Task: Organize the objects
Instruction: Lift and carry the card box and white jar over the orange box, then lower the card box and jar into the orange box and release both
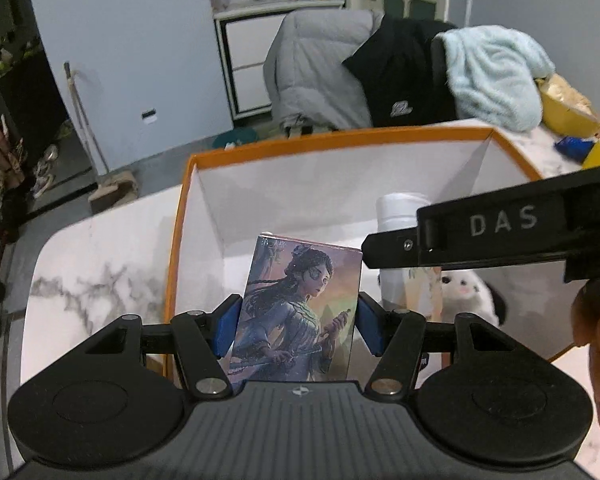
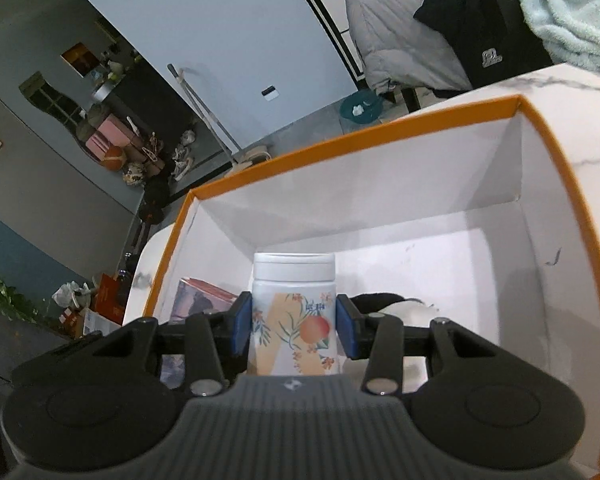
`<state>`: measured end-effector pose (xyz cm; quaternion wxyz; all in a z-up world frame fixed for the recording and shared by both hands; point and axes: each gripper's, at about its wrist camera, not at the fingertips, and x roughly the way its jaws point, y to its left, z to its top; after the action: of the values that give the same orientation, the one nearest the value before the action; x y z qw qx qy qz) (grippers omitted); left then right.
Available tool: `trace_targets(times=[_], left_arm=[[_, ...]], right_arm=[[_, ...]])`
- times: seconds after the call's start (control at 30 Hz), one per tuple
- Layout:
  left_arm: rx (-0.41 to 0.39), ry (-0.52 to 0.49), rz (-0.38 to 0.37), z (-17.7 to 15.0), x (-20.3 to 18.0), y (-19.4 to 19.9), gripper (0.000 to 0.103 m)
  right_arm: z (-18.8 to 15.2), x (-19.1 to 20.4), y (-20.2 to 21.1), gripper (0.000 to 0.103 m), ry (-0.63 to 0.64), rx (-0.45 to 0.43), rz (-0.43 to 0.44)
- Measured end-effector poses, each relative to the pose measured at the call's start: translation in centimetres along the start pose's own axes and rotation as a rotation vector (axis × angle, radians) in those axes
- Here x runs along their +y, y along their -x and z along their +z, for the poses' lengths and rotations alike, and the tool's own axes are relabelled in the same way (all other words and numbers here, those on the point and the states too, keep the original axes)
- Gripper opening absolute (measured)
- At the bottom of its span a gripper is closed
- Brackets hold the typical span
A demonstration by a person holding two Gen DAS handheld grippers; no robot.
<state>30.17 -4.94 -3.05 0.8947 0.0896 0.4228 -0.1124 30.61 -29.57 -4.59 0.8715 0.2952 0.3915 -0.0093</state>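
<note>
An orange-rimmed white box stands on the marble table. My left gripper is shut on a card box with a painted figure, held upright over the box's near left part. My right gripper is shut on a white jar with a peach print, held inside the box. In the left wrist view the jar shows behind the right gripper's black body. A black and white plush toy lies in the box to the right. The card box shows left of the jar.
A chair behind the table carries a grey jacket, a black garment and a pale blue fleece. Yellow and blue packets lie at the table's far right. A mop leans on the wall at left.
</note>
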Motion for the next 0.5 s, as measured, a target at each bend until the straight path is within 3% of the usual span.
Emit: trace_targets(times=[0.1,0.33,0.5], left_arm=[[0.021,0.018,0.007,-0.5,0.4,-0.8,0.071],[0.043,-0.126,0.093,-0.9,-2.0,-1.8,0.068],[0.027,-0.129,0.112,-1.2,-2.4,-1.8,0.068]], right_arm=[[0.0,0.2,-0.9,0.046,0.0,0.03,-0.016],[-1.5,0.8,-3.3,0.046,0.051,0.098,-0.093],[-1.8,0.8,-3.9,0.046,0.096,0.1,-0.124]])
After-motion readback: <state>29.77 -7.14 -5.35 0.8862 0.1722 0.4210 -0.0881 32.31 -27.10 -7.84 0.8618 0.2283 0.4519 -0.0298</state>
